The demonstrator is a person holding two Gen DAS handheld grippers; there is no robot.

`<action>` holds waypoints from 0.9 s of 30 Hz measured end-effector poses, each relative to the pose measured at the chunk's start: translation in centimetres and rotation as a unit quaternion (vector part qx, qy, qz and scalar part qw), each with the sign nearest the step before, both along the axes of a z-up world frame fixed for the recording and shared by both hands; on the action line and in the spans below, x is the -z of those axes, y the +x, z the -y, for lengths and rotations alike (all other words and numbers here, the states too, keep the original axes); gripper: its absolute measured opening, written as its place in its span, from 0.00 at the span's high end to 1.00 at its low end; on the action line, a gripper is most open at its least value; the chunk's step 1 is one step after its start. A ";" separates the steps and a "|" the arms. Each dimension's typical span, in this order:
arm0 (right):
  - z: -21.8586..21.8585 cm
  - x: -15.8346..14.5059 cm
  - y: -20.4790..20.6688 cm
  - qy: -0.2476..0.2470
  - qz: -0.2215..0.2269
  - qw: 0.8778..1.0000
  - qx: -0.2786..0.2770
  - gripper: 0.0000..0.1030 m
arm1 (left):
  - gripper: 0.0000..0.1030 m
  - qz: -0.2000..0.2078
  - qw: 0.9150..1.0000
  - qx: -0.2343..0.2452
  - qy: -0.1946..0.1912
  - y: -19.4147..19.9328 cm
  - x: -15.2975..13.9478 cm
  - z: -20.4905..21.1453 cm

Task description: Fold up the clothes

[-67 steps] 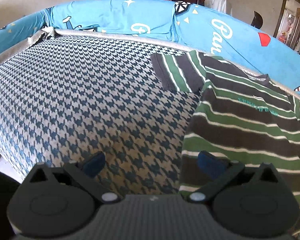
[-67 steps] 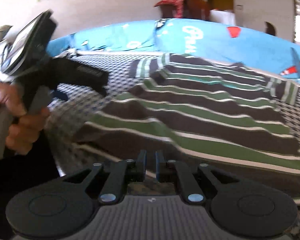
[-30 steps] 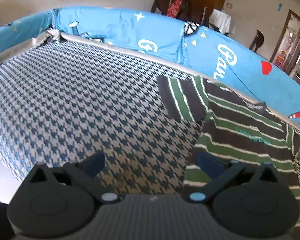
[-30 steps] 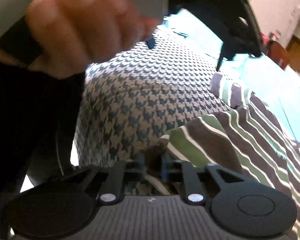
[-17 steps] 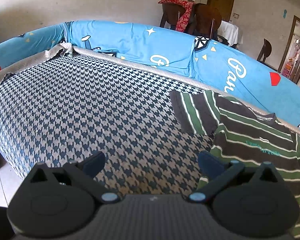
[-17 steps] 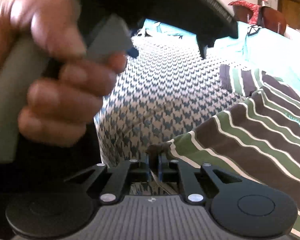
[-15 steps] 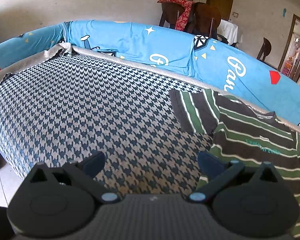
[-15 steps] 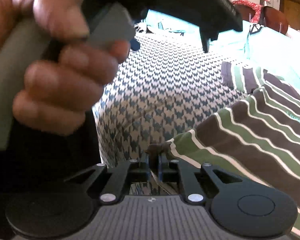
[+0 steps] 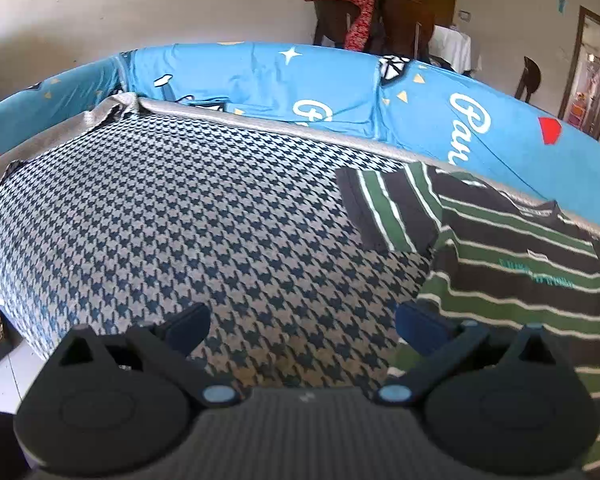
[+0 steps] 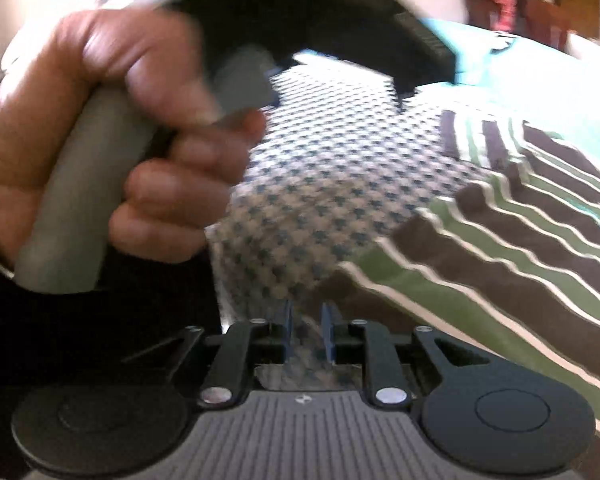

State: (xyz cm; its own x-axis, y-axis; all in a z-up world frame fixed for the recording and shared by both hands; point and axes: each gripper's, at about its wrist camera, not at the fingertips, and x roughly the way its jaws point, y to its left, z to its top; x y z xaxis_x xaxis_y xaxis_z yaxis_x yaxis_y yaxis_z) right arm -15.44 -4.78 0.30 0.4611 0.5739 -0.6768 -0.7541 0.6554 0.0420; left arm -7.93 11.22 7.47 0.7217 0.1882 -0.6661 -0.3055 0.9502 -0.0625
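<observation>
- Striped shirt [image 9: 512, 276] spread flat on the houndstooth cover [image 9: 188, 224], on its right side as seen in the left wrist view.
- Collar [image 9: 540, 210] toward the far edge, next to the blue sheet [image 9: 268, 76]; hem toward the near edge, so long axis running near-to-far across the cover.
- One short sleeve [image 9: 384, 208] sticking out leftward onto bare houndstooth; stripes lying crosswise to the long axis.
- Left gripper [image 9: 302, 322] hovering over the cover with jaws spread wide, nothing between them; its right finger [image 9: 420, 326] over the shirt's left edge, contact not clear.
- Right gripper [image 10: 306, 330] at the shirt's near corner [image 10: 342, 280], jaws opening with a narrow gap; only houndstooth visible in the gap, the corner just beyond the tips and free of the pads.
- Right wrist view blurred; a hand [image 10: 112, 140] on the grey handle of the left gripper filling its upper left.
- Chairs [image 9: 380, 20] with a red cloth behind the bed.
</observation>
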 end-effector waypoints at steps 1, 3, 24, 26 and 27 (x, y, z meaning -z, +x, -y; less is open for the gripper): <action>0.7 -0.1 0.1 0.002 0.001 1.000 0.014 0.81 | 0.00 -0.002 1.000 0.007 0.001 0.0 0.1 0.2; 2.0 -0.1 0.2 0.005 0.004 0.999 0.045 0.81 | 0.00 -0.006 1.000 0.022 0.003 0.1 0.5 0.8; 15.1 -1.7 1.0 0.016 0.041 0.945 0.324 0.79 | 0.00 -0.055 0.992 0.113 0.033 1.6 4.3 6.7; 16.3 -1.9 1.2 0.012 0.051 0.935 0.350 0.78 | 0.00 -0.061 0.991 0.112 0.031 1.9 4.7 6.7; 16.9 -2.0 1.2 0.007 0.057 0.930 0.363 0.75 | 0.00 -0.064 0.991 0.111 0.030 2.1 4.8 6.7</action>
